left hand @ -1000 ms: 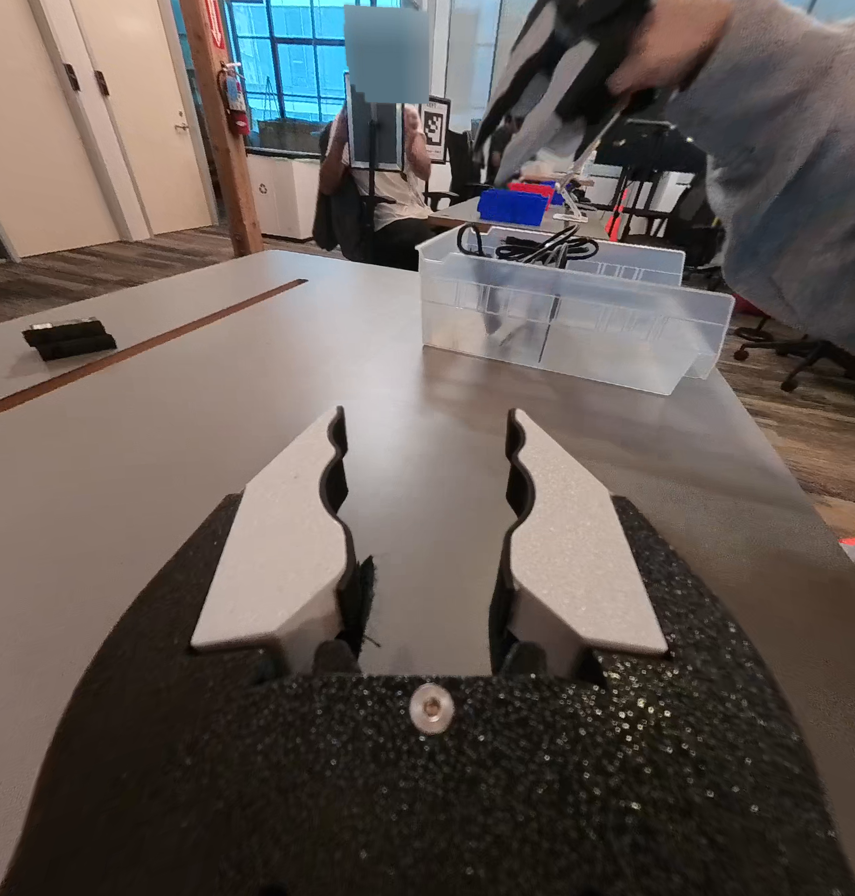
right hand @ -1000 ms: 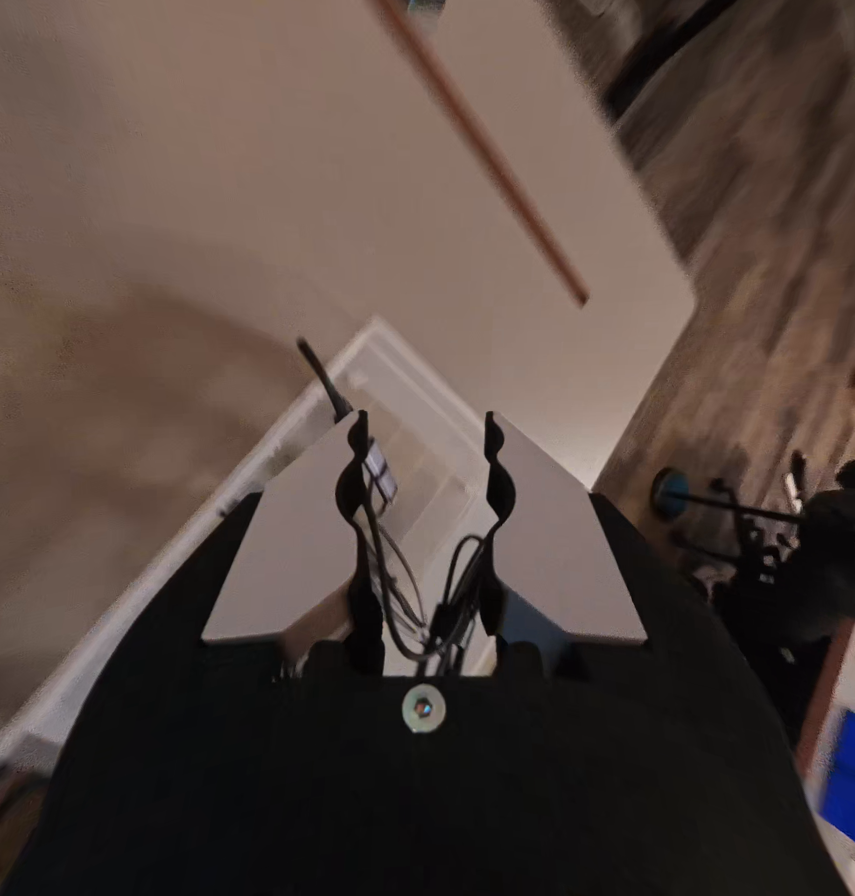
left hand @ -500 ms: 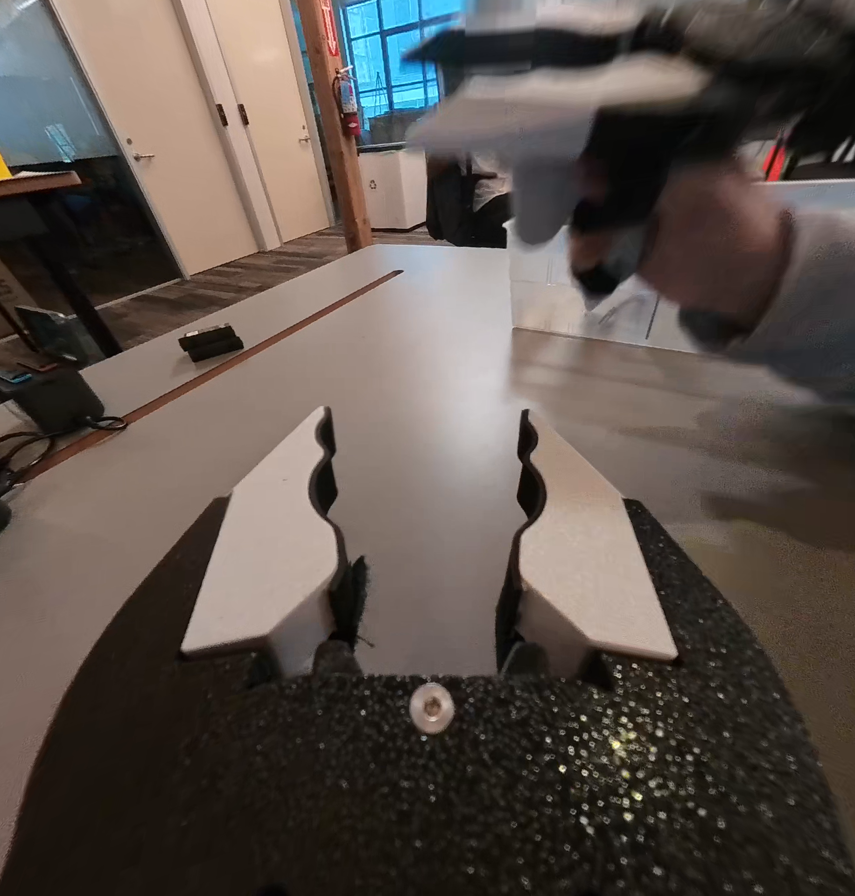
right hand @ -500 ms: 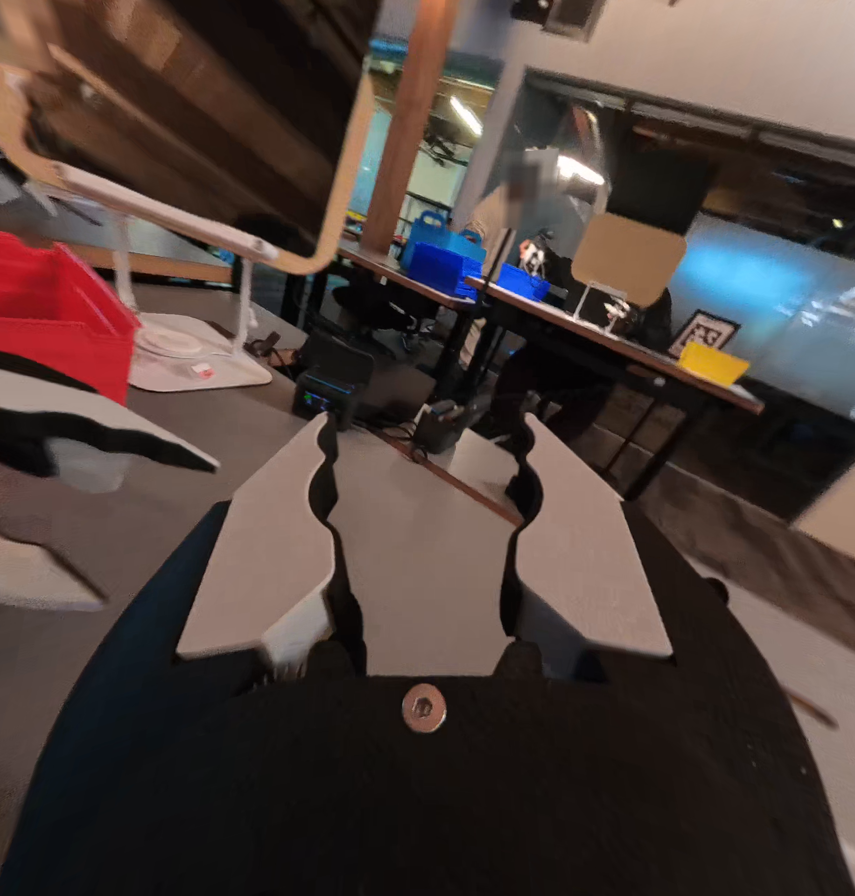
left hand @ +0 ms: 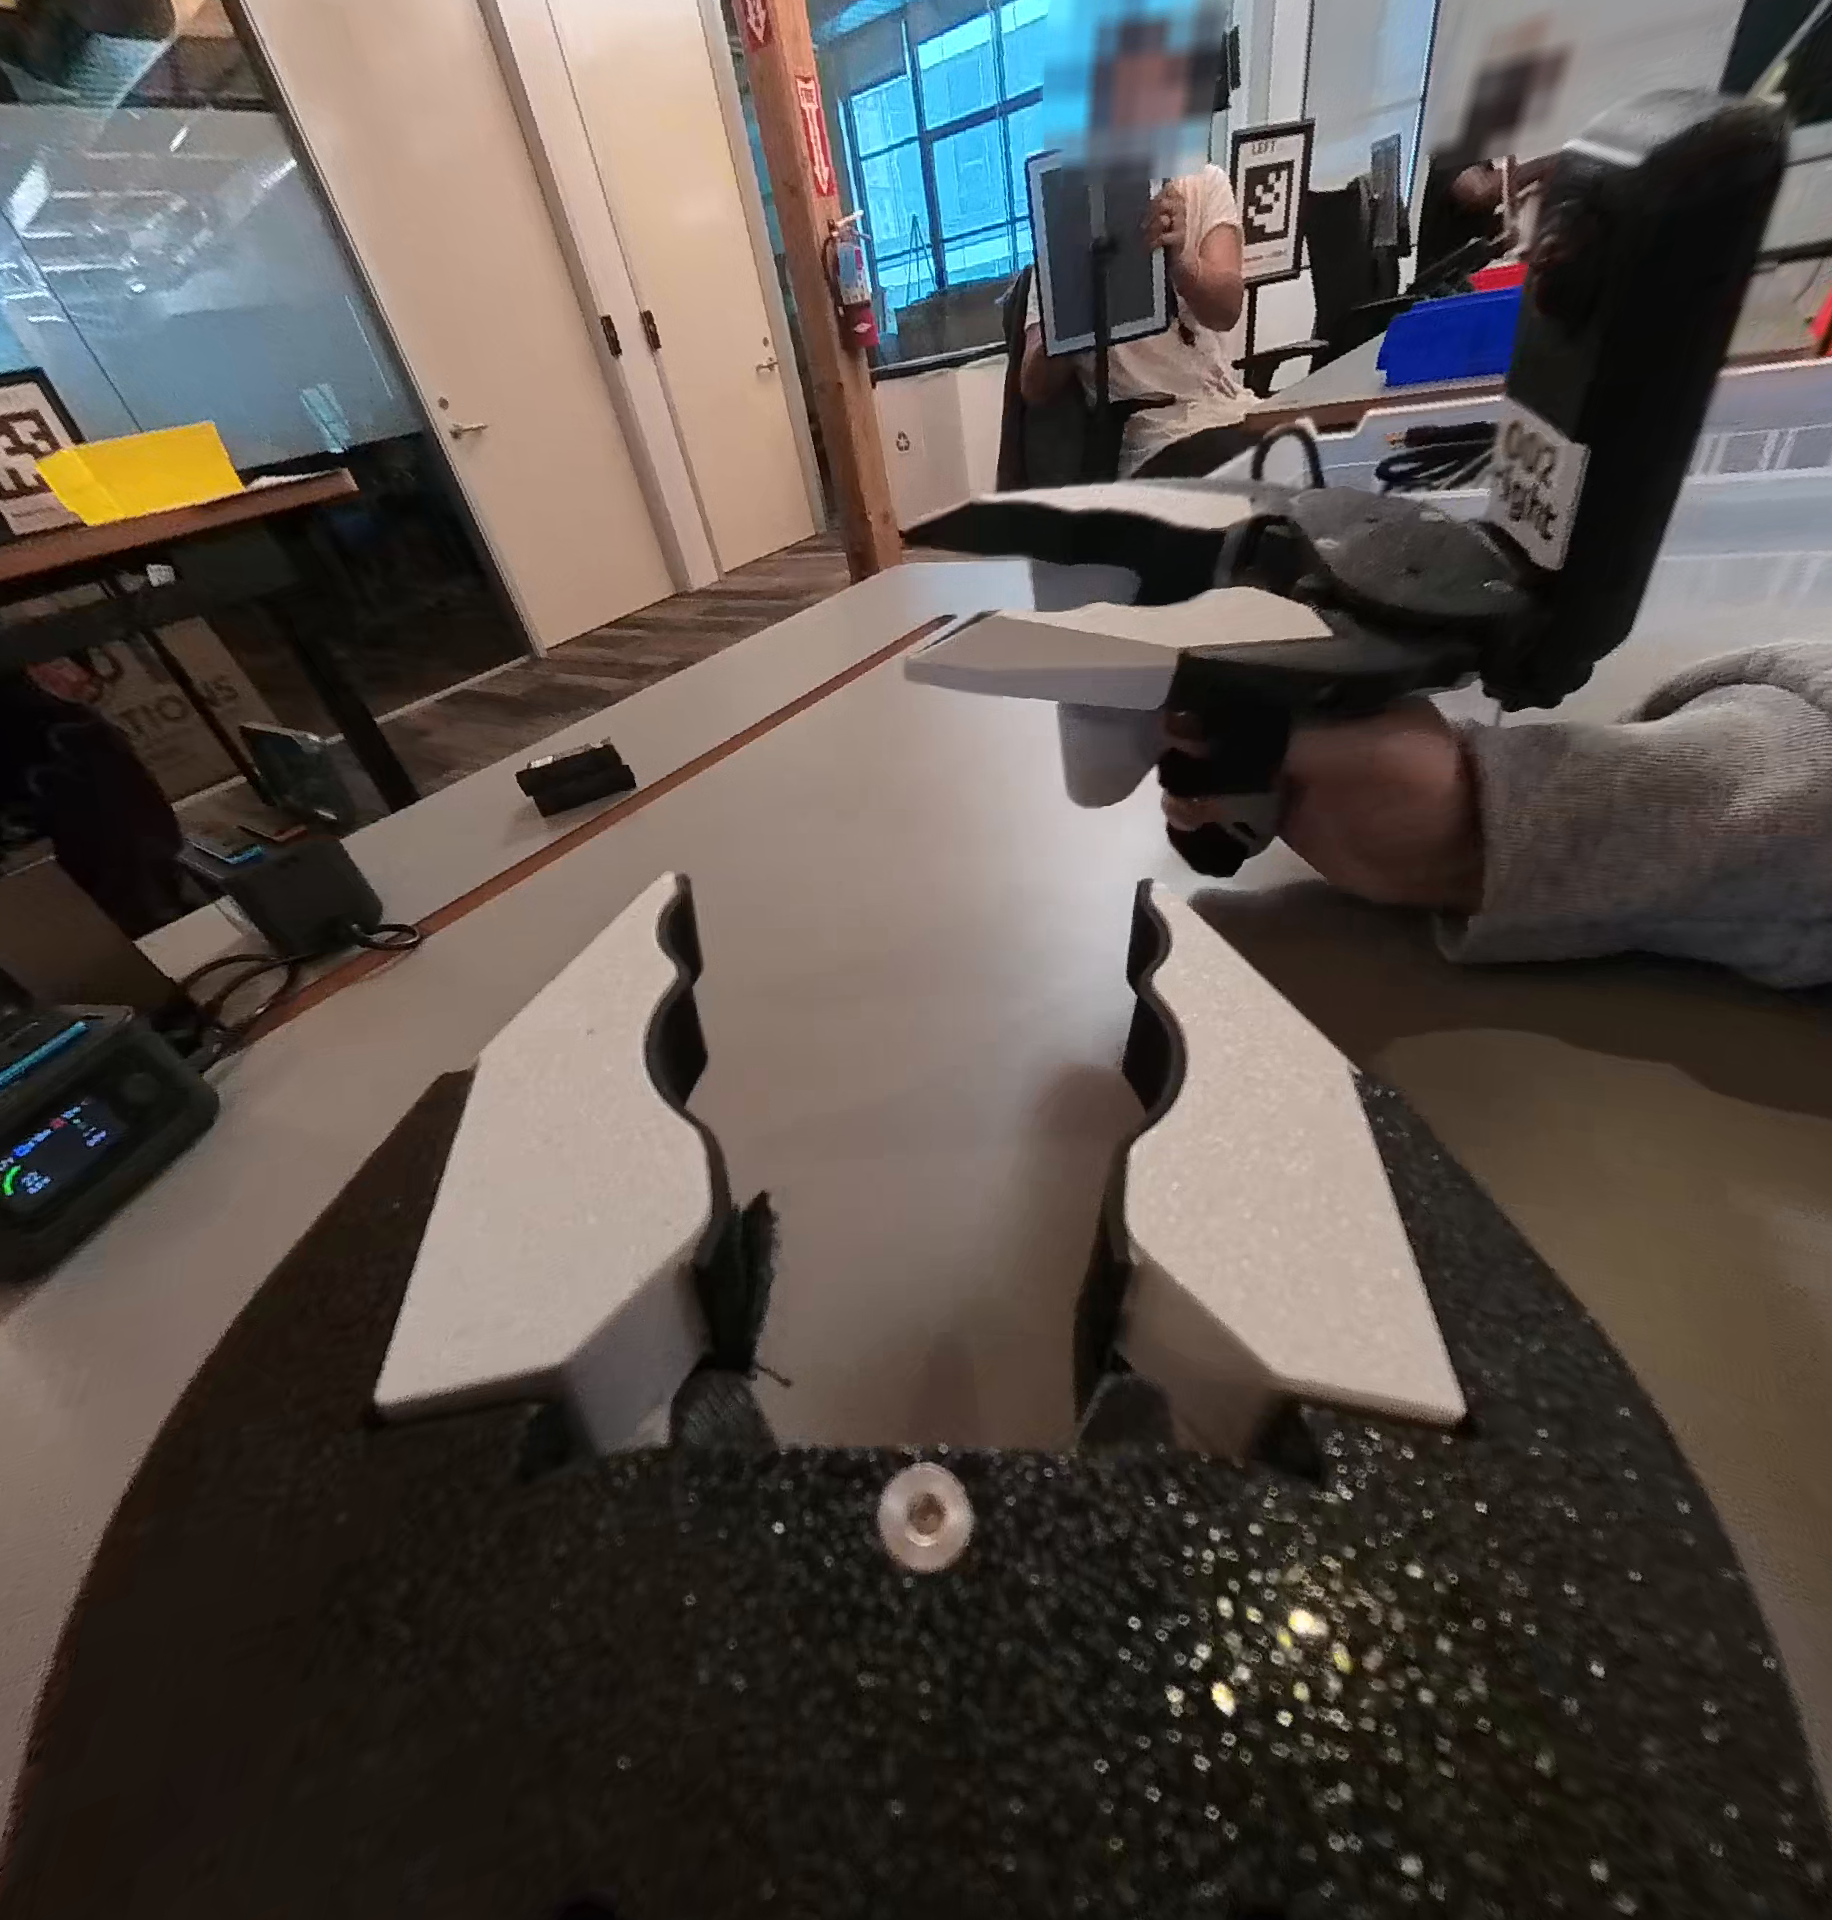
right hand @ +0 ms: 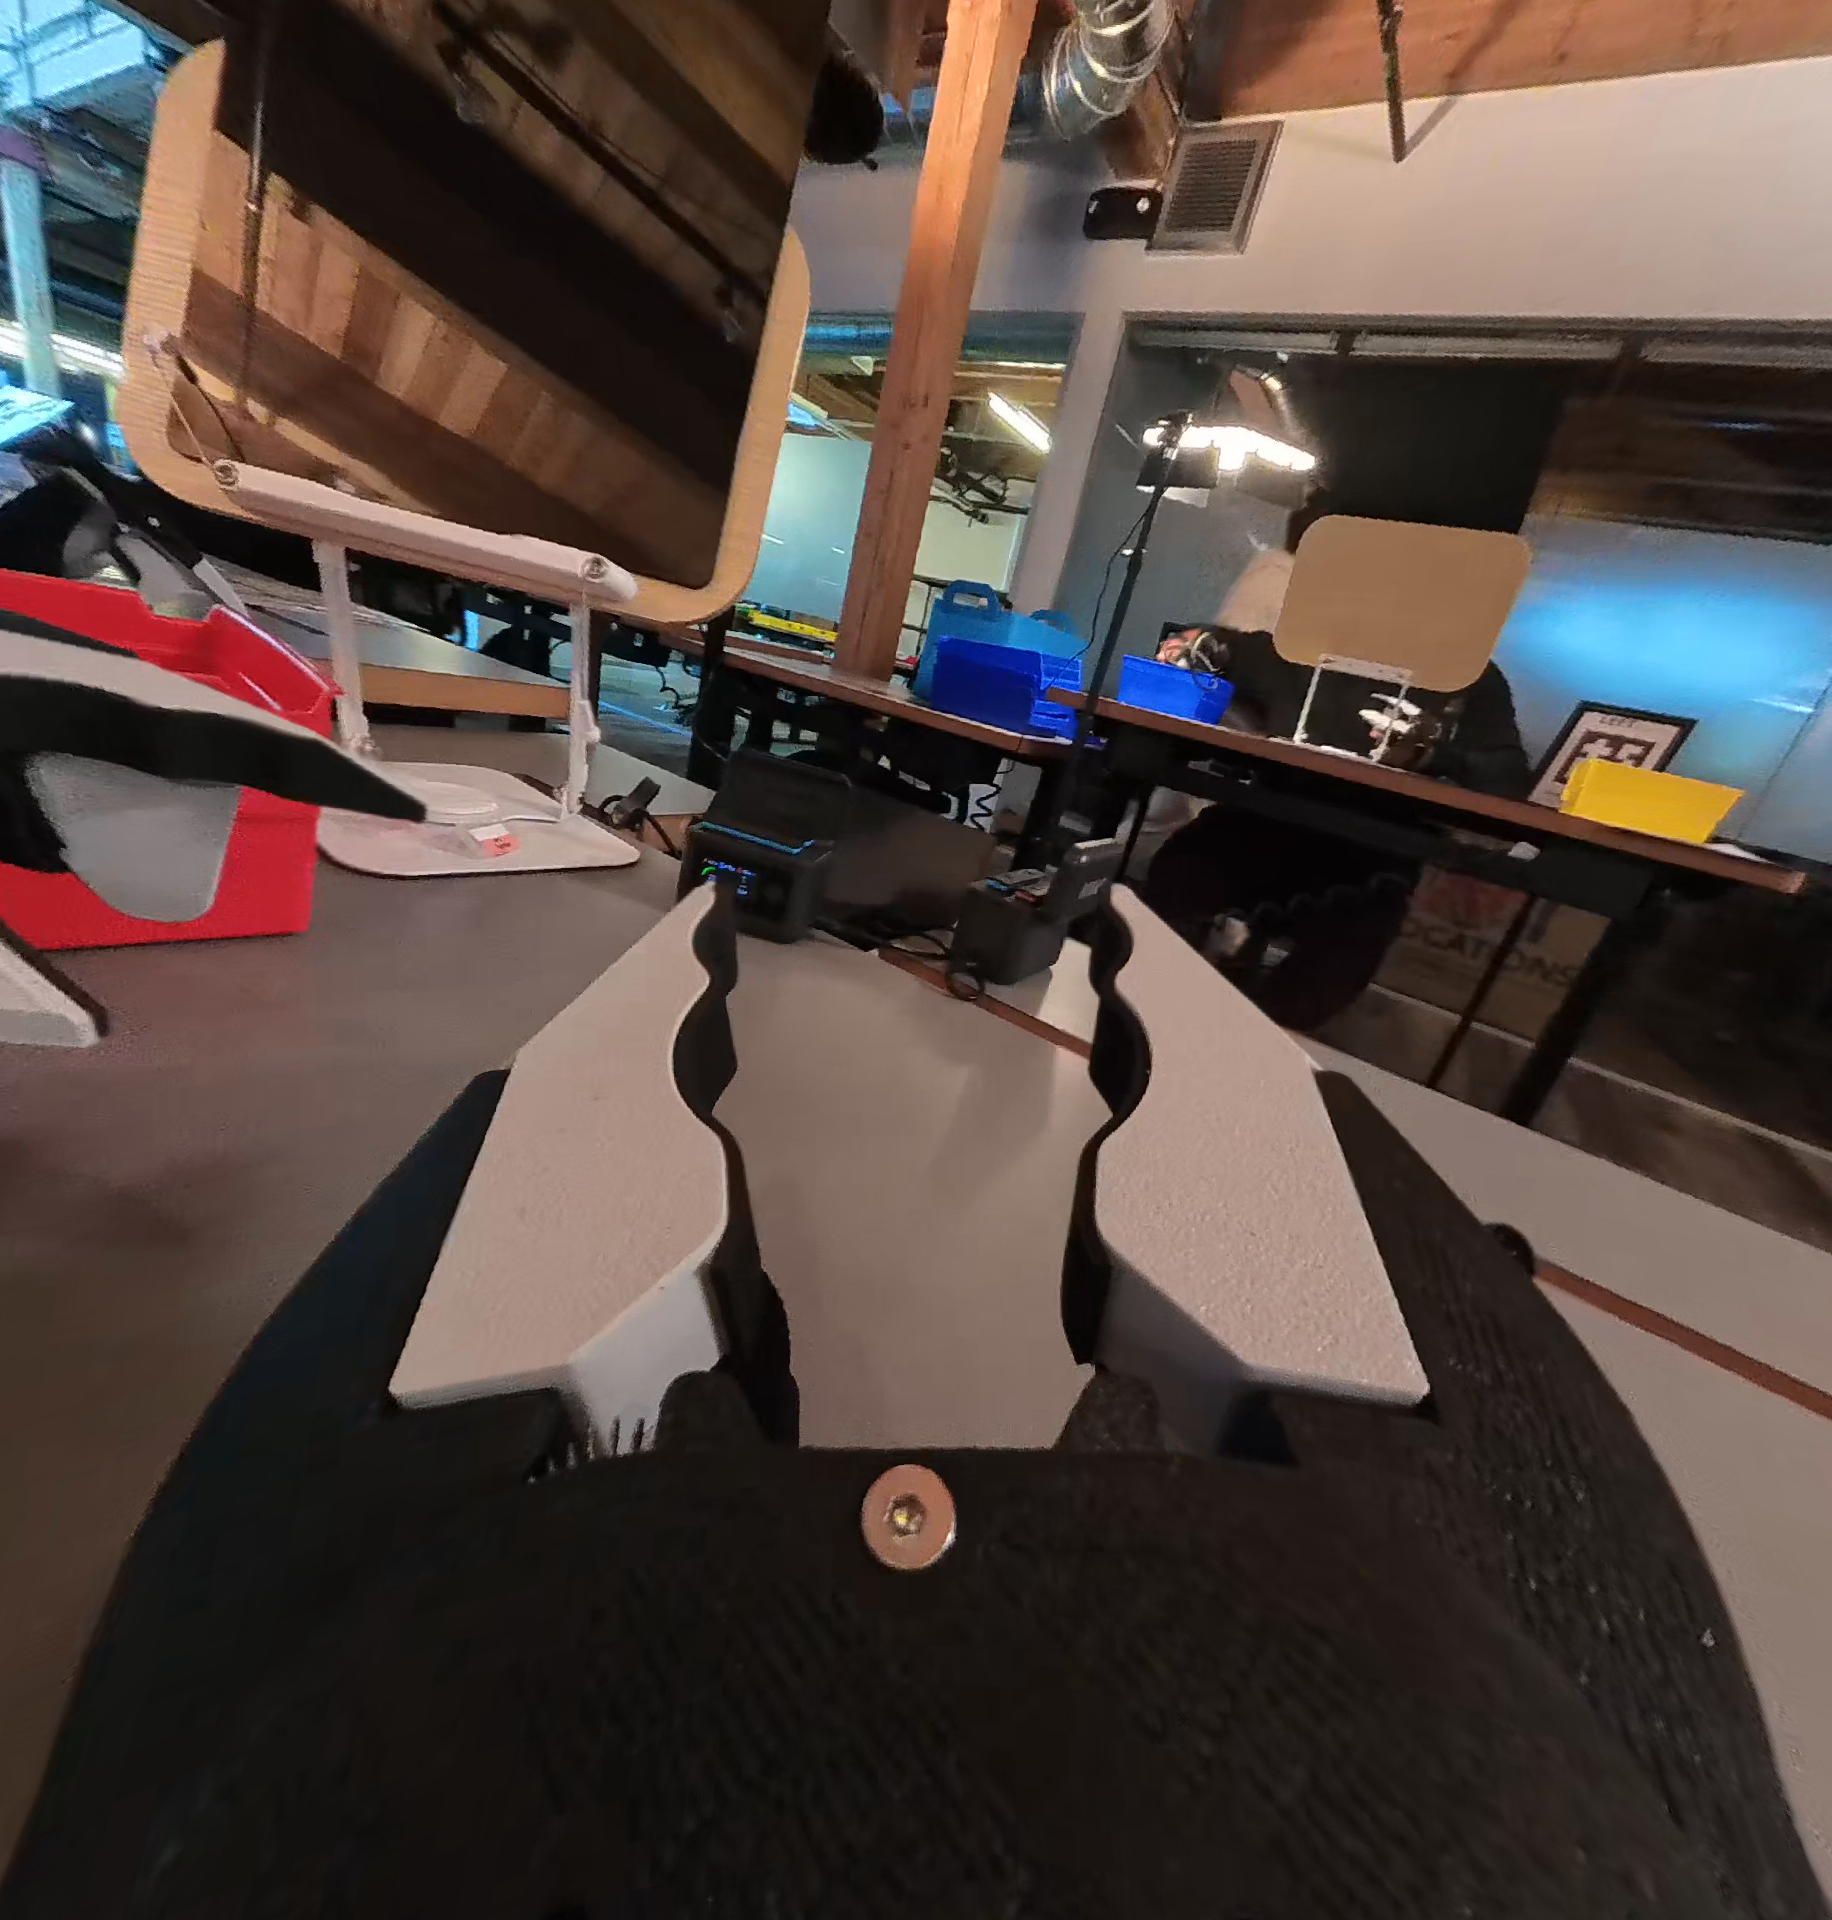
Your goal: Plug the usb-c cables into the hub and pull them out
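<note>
My left gripper is open and empty, low over the grey table. My right gripper is also open and empty over the table. It shows in the left wrist view held by a hand in a grey sleeve, with its fingers pointing left. Dark cables lie in a clear plastic bin behind it. A small black device lies far left on the table beyond a brown seam. One of the left gripper's fingers shows at the left edge of the right wrist view.
Two black power units with screens and their cords sit at the table's left edge. A red bin and a white stand base stand in the right wrist view. People sit at desks behind.
My right gripper has left the cable bin, swung round and come down level over the table, empty. My left gripper has turned to the left and stayed open.
</note>
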A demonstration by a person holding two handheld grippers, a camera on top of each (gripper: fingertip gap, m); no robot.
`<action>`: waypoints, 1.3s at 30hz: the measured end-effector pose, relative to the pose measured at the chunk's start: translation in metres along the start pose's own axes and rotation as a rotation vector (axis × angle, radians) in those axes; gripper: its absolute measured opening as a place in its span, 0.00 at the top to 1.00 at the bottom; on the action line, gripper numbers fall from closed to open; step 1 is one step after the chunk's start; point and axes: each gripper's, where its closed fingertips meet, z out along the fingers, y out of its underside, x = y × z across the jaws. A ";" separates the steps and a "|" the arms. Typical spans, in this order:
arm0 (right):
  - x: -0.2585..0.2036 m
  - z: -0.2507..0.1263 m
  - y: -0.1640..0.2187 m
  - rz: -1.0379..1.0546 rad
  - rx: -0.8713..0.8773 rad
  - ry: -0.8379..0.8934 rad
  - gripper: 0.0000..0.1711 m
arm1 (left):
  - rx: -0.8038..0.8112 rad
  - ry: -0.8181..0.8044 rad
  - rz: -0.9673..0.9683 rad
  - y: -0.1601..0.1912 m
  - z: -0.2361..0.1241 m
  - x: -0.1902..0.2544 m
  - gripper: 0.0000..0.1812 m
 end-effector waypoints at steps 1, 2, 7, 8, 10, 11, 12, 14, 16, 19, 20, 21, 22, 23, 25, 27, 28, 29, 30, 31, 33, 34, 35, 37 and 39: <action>-0.001 0.001 0.001 0.010 -0.006 -0.008 0.61 | -0.015 0.017 0.006 0.000 -0.001 0.003 0.58; -0.002 0.001 0.002 0.013 -0.008 -0.012 0.62 | -0.038 0.023 0.020 0.001 -0.001 0.006 0.59; -0.002 -0.004 -0.003 0.004 0.012 -0.012 0.65 | -0.062 -0.002 0.107 -0.014 -0.006 0.017 0.61; -0.001 -0.006 -0.003 0.005 0.013 -0.008 0.65 | -0.044 -0.020 0.091 -0.025 -0.011 0.018 0.61; 0.001 -0.008 -0.004 0.014 0.015 0.000 0.66 | -0.021 -0.089 0.053 -0.049 -0.027 0.013 0.61; 0.003 -0.009 -0.004 0.019 0.018 0.005 0.66 | -0.028 -0.147 0.031 -0.059 -0.040 0.004 0.62; 0.004 -0.009 -0.004 0.025 0.021 0.009 0.66 | -0.041 -0.204 0.002 -0.069 -0.055 -0.008 0.62; 0.005 -0.009 -0.004 0.035 0.020 0.011 0.67 | -0.097 -0.302 -0.064 -0.083 -0.089 -0.036 0.63; 0.004 -0.008 -0.003 0.036 0.017 0.009 0.67 | -0.223 -0.405 -0.118 -0.083 -0.126 -0.076 0.64; 0.003 -0.007 -0.003 0.027 0.016 0.004 0.68 | -0.496 -0.389 -0.185 -0.051 -0.162 -0.126 0.83; 0.002 -0.007 -0.003 0.025 0.015 0.001 0.68 | -0.590 -0.356 -0.222 -0.032 -0.168 -0.139 0.82; 0.002 -0.007 -0.003 0.022 0.014 0.000 0.68 | -0.683 -0.295 -0.249 -0.011 -0.173 -0.148 0.87; 0.001 -0.007 -0.003 0.021 0.014 -0.001 0.68 | -0.766 -0.267 -0.270 0.009 -0.178 -0.159 0.89; 0.001 -0.007 -0.003 0.021 0.013 -0.003 0.69 | -0.840 -0.262 -0.282 0.028 -0.183 -0.172 0.88; 0.001 -0.006 -0.002 0.022 0.011 -0.005 0.69 | -0.975 -0.229 -0.277 0.060 -0.192 -0.186 0.88; 0.000 -0.006 -0.002 0.030 0.015 -0.017 0.69 | -1.124 -0.142 -0.245 0.089 -0.199 -0.185 0.95; -0.001 -0.007 -0.004 0.043 0.027 -0.031 0.71 | -1.223 -0.125 -0.197 0.103 -0.207 -0.187 0.94; -0.002 -0.008 -0.007 0.057 0.042 -0.043 0.72 | -1.312 -0.111 -0.115 0.114 -0.214 -0.191 0.95; -0.002 -0.009 -0.008 0.069 0.050 -0.049 0.72 | -1.390 -0.098 -0.040 0.124 -0.222 -0.196 0.95; -0.002 -0.009 -0.008 0.079 0.052 -0.052 0.72 | -1.449 -0.089 -0.003 0.132 -0.227 -0.201 0.95; -0.002 -0.008 -0.007 0.096 0.046 -0.062 0.72 | -1.480 -0.039 -0.032 0.143 -0.228 -0.200 0.95; -0.003 -0.008 -0.006 0.100 0.041 -0.068 0.72 | -1.477 -0.023 -0.045 0.147 -0.227 -0.201 0.94; -0.004 -0.007 -0.005 0.101 0.037 -0.074 0.73 | -1.473 -0.003 -0.058 0.149 -0.226 -0.201 0.94; -0.007 -0.007 -0.006 0.091 0.038 -0.088 0.76 | -1.436 0.068 -0.063 0.151 -0.220 -0.197 0.94; -0.010 -0.007 -0.006 0.078 0.038 -0.100 0.77 | -1.432 0.079 -0.033 0.152 -0.219 -0.201 0.94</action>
